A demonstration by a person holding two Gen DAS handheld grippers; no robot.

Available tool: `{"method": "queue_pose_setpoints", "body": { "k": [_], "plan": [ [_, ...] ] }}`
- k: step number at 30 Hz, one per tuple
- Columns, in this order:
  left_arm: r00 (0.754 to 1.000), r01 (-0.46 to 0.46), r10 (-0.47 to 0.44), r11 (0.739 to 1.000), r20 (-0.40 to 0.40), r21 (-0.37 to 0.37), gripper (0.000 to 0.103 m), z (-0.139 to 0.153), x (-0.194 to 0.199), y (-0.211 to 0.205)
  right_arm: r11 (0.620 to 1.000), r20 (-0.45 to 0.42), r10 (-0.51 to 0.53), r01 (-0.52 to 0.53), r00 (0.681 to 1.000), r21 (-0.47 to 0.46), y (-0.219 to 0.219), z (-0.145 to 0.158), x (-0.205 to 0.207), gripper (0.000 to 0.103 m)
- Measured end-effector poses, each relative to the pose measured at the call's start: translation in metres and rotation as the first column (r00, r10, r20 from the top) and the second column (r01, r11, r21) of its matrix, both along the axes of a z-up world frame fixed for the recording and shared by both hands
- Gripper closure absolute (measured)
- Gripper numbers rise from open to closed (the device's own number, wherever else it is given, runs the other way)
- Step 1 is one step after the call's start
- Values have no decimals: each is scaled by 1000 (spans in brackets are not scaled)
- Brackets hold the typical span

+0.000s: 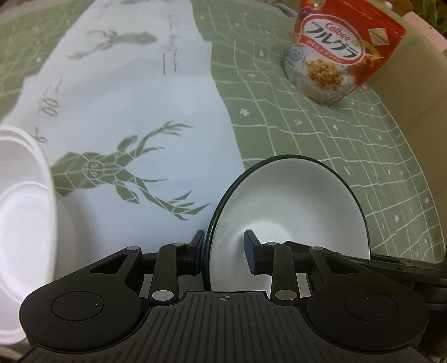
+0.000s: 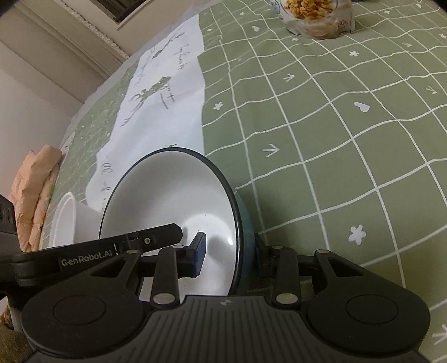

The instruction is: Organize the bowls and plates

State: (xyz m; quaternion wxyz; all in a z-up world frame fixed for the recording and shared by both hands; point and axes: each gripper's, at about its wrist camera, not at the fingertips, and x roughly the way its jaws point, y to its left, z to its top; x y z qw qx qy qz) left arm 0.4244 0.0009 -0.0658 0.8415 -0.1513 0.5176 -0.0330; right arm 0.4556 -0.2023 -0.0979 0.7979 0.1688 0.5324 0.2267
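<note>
A white bowl with a dark rim and teal outside [image 1: 293, 201] stands tilted on its edge over the green tablecloth. My right gripper [image 2: 230, 248] is shut on its wall, one pad inside the bowl [image 2: 173, 192] and one against the teal outside. My left gripper [image 1: 223, 245] straddles the opposite rim: the outer pad sits close to the rim, while a gap shows at the inner pad, so it stands open. One left finger [image 2: 156, 237] reaches into the bowl in the right wrist view. A stack of white plastic bowls [image 1: 22, 209] [image 2: 67, 220] lies to the left.
A red Calbee cereal bag [image 1: 340, 53] [image 2: 315, 16] stands at the far side of the table. The cloth [image 1: 321, 125] has a green grid and a white panel with deer [image 1: 125, 97]. Crumpled tan paper [image 2: 36, 195] lies past the table's left edge.
</note>
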Motion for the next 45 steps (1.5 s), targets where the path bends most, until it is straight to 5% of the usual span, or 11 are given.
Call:
{"method": "queue_pose_setpoints", "body": {
  "k": [12, 17, 28, 45],
  "plan": [
    [999, 6, -4, 999, 32, -53, 68, 74, -52, -1, 1000, 83, 21, -23, 996, 17, -8, 81, -48, 68],
    [998, 17, -14, 998, 57, -61, 68, 88, -93, 1, 997, 67, 75, -76, 995, 15, -11, 91, -84, 68],
    [999, -33, 31, 996, -26, -87, 67, 53, -158, 3, 991, -20, 136, -136, 990, -2, -9, 53, -145, 67],
    [997, -69, 67, 997, -48, -40, 69, 30, -176, -4, 987, 103, 150, -144, 983, -65, -5, 39, -164, 66]
  ]
}}
